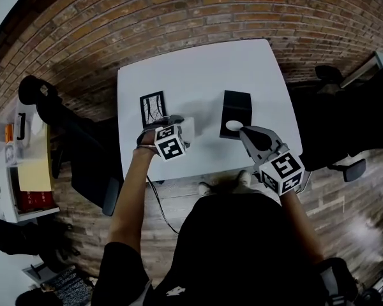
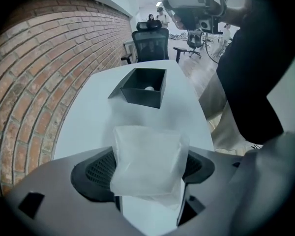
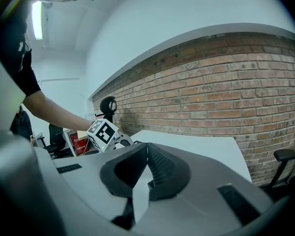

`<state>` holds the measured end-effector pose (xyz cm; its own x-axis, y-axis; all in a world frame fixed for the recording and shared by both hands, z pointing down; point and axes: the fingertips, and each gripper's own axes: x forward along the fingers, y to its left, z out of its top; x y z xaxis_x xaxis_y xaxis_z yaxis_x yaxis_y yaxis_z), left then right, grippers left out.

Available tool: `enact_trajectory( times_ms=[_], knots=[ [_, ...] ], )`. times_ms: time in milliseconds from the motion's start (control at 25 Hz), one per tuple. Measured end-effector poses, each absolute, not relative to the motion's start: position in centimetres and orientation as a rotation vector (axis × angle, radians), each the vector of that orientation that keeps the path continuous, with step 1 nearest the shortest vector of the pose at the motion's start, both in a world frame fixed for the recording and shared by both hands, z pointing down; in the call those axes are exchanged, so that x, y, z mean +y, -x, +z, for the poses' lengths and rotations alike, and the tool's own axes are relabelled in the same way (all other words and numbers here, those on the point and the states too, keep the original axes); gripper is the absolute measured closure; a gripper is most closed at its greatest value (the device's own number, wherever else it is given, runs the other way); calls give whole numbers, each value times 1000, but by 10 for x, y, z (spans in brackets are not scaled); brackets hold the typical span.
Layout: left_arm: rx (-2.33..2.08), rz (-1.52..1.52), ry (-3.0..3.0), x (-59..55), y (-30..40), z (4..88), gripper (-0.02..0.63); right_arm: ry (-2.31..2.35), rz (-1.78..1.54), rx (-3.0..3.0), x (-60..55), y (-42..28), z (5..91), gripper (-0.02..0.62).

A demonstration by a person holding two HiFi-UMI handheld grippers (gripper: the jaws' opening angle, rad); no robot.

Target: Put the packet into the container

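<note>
The left claw point(image 2: 146, 167) stands partly spread and pinches a packet point(image 2: 146, 157) of clear, milky film, which fills the gap between the two ribbed pads and sticks out past them. In the head view this claw points steeply down over the white worktop point(image 1: 198, 69), with the packet point(image 1: 187, 129) between a black-and-white card point(image 1: 153, 109) and the container point(image 1: 236, 112), apart from both. The container is a black open-topped box; the left gripper view shows it further along the worktop with a small white thing point(image 2: 149, 88) inside it. The right claw point(image 3: 147, 151) is pressed together, its pads meeting at the tips with nothing between them. In the head view it sits just beside the container's near right corner; whether it touches cannot be told. The worktop stands against a brick wall point(image 3: 226, 102), and the floor point(image 1: 179, 199) under the person is wood plank. A black office chair point(image 2: 150, 39) stands at the worktop's far end in the left gripper view. A shelf point(image 1: 16, 171) with yellow and red things is at the left edge of the head view.
</note>
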<state>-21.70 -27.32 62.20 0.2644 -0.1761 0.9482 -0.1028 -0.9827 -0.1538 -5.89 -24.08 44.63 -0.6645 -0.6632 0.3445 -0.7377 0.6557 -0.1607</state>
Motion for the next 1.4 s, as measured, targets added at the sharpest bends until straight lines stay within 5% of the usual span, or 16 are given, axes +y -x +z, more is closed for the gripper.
enact_trajectory(
  times_ms=[1400],
  knots=[
    [-85,-1625,2343,-303,57,582,218,-1408,461,-2487,-226,-21,445,591]
  ],
)
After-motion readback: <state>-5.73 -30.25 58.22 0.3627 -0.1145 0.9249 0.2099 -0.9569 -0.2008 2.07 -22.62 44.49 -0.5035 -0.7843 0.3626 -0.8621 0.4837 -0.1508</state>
